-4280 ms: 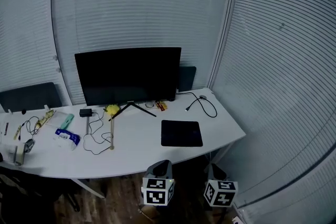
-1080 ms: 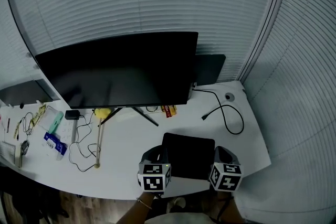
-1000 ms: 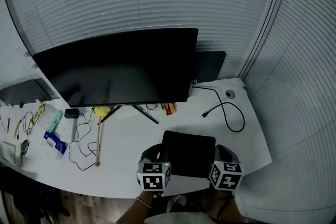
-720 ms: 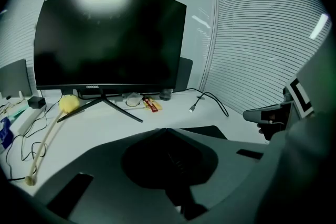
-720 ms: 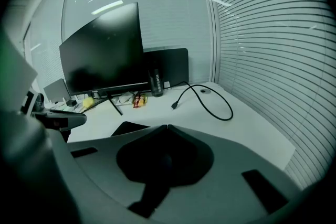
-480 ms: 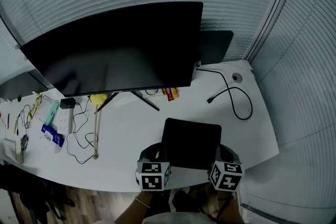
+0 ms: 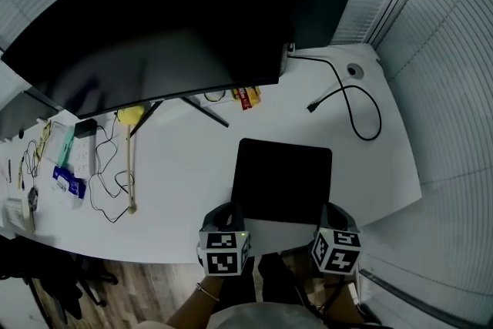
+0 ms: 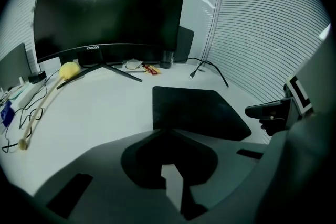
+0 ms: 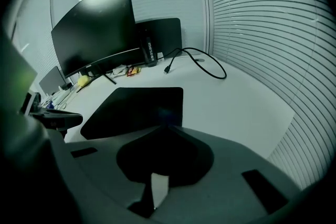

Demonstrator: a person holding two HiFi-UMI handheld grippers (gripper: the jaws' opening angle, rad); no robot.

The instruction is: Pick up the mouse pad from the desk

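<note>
The black mouse pad [image 7: 283, 179] lies flat on the white desk [image 7: 185, 166], in front of the monitor. My left gripper [image 7: 229, 209] hangs at the pad's near left corner, jaws shut and holding nothing. At the near right corner my right gripper [image 7: 331, 209] is also shut and holding nothing. In the left gripper view the pad [image 8: 194, 110] lies just beyond the closed jaw tips [image 8: 167, 130], with the right gripper [image 8: 273, 113] at the right. In the right gripper view the pad [image 9: 134, 105] spreads ahead and left of the closed tips [image 9: 167, 126]. Whether either tip touches the desk I cannot tell.
A large dark monitor [image 7: 154, 19] on a stand fills the back of the desk. A black cable [image 7: 356, 100] loops at the back right. A yellow ball on a wooden stick [image 7: 129, 150], wires and small packets [image 7: 65, 181] lie left. The desk's front edge runs just under the grippers.
Both grippers have sunk toward the desk at the pad's near edge, staying shut. The head view has tilted further down, so the pad sits higher in the picture.
</note>
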